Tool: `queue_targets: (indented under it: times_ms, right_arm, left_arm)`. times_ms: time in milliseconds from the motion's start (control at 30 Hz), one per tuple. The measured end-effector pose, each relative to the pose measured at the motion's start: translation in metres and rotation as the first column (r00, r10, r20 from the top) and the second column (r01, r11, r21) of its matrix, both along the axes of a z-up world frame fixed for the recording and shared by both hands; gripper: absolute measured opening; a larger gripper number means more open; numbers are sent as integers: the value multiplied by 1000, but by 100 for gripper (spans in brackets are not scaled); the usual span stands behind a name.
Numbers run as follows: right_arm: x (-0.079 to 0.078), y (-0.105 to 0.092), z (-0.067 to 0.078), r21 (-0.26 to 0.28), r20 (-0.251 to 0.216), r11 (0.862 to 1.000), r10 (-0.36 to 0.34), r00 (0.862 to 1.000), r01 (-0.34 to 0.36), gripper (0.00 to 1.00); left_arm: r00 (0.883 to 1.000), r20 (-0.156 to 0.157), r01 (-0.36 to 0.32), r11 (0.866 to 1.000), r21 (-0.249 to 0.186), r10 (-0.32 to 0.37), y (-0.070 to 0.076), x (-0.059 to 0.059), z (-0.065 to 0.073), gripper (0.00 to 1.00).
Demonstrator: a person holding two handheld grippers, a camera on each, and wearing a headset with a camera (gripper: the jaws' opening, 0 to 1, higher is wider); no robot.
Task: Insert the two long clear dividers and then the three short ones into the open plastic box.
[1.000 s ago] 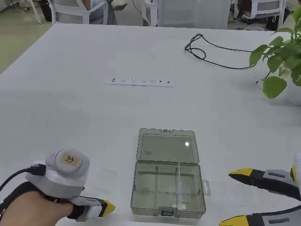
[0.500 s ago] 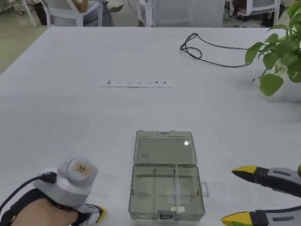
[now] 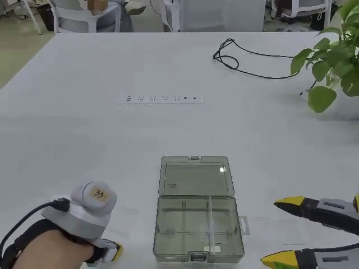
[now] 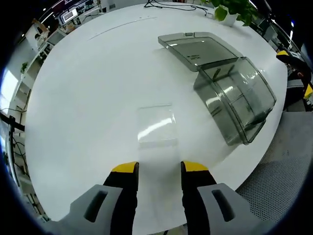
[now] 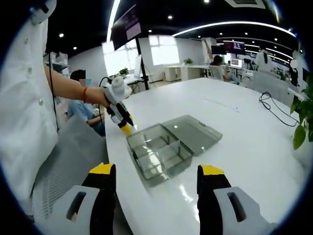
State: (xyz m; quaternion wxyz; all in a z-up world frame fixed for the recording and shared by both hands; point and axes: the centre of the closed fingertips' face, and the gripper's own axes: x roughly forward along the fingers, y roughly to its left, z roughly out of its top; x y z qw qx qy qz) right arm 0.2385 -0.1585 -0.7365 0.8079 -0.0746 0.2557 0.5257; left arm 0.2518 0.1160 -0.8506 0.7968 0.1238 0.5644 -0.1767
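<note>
The open smoky plastic box (image 3: 168,224) lies near the table's front edge, its lid (image 3: 196,176) folded back flat. One long clear divider (image 3: 211,221) stands inside it. In the left gripper view a short clear divider (image 4: 155,125) lies flat on the table just ahead of my left gripper (image 4: 159,169), which is open and holds nothing; the box (image 4: 234,103) sits to its right. My left gripper (image 3: 114,252) is left of the box. To the box's right my right gripper (image 3: 270,231) is wide open and holds nothing. Faint clear pieces (image 3: 268,225) lie between it and the box.
A white power strip (image 3: 162,99) lies mid-table, with a coiled black cable (image 3: 241,56) behind it. A green plant (image 3: 331,67) stands at the right. Chairs line the far side. The table's edge runs just under both grippers.
My left gripper has drawn back a little to the left, away from the box. The right gripper has barely moved. The box has stayed in place.
</note>
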Motion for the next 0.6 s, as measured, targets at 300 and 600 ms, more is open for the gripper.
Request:
queue_targets:
  times_ms: [300,600]
  right_arm:
    - [-1,1,0,5,0,1000,-3,1000,3,68]
    - [-3,4,-3,-1,3,1000,-5,1000,5,68]
  left_arm:
    - [1000,-22,18,1000,7,-18,1,-1,-1,32]
    - [999,-32,24,999,-25,-25,0,-2,-1,31]
